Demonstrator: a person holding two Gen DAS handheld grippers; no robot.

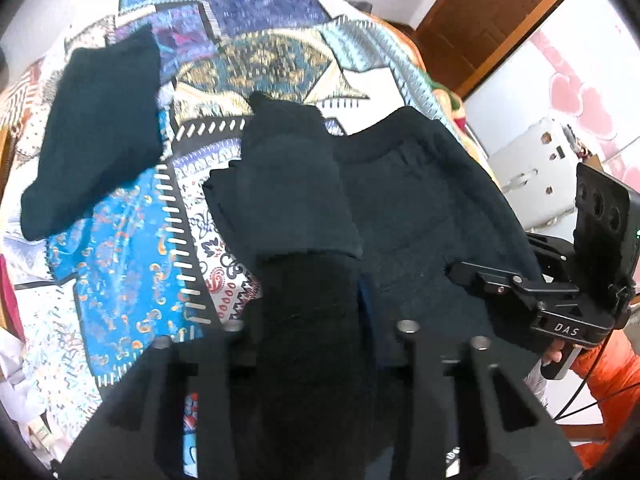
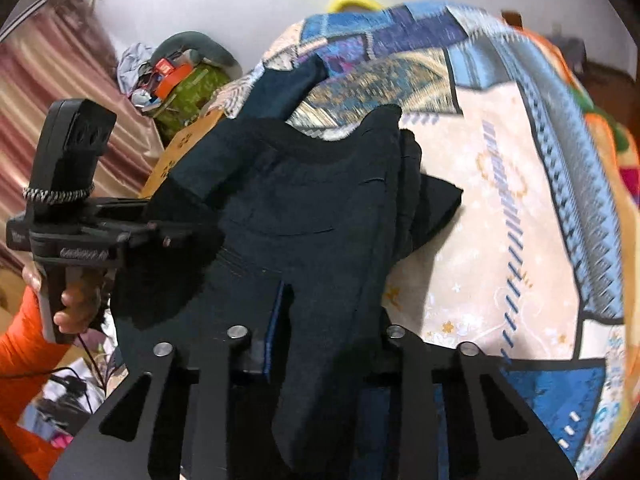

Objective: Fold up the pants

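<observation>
Both the left hand-held gripper and right hand-held gripper pinch the dark pants — soft, limp, light cloth on the bed — best held at edges.

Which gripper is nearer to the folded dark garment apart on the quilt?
Left. The left gripper holds the pants beside that garment; the right gripper holds their farther side.

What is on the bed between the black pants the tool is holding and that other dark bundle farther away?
Only bare patterned quilt. In the left wrist view, nothing sits between the pants and the dark folded bundle.
</observation>
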